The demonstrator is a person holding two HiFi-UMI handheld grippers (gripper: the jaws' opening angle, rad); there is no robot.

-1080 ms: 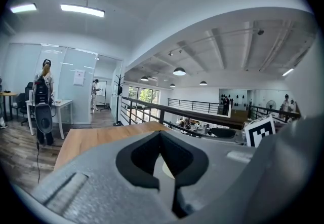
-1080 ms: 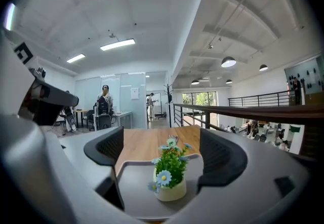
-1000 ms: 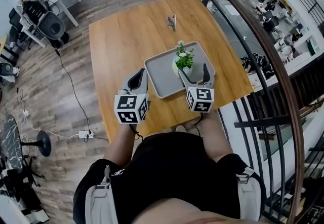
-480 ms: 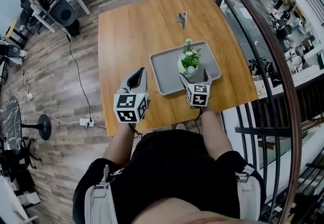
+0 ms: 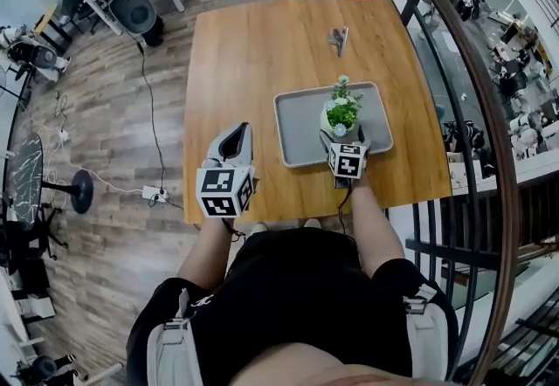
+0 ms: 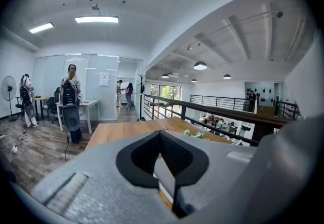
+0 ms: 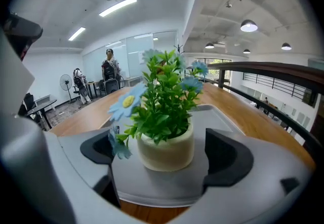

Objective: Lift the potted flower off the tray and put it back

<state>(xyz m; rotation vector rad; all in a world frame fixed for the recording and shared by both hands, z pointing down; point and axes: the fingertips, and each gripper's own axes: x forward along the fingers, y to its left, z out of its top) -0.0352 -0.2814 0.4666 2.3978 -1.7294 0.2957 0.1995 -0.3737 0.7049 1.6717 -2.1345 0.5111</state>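
The potted flower (image 5: 341, 112), green leaves and pale blue blooms in a cream pot (image 7: 166, 148), stands upright on the grey tray (image 5: 297, 127) on the wooden table (image 5: 253, 61). My right gripper (image 5: 344, 140) sits low at the tray's near edge. Its jaws have just been opening and now stand wide on either side of the pot, with gaps on both sides. In the right gripper view the dark pads (image 7: 229, 157) flank the pot without touching it. My left gripper (image 5: 234, 136) hovers over the table left of the tray, shut (image 6: 162, 137) and empty.
A small metal clip-like thing (image 5: 339, 39) lies on the far part of the table. A dark railing (image 5: 463, 105) runs close along the table's right side. On the floor to the left lie a cable and a power strip (image 5: 155, 194). People stand at desks (image 6: 71, 96) far off.
My right gripper has come down and forward, so its jaws now bracket the pot on the tray. The left gripper has shifted only slightly. The pot has not moved.
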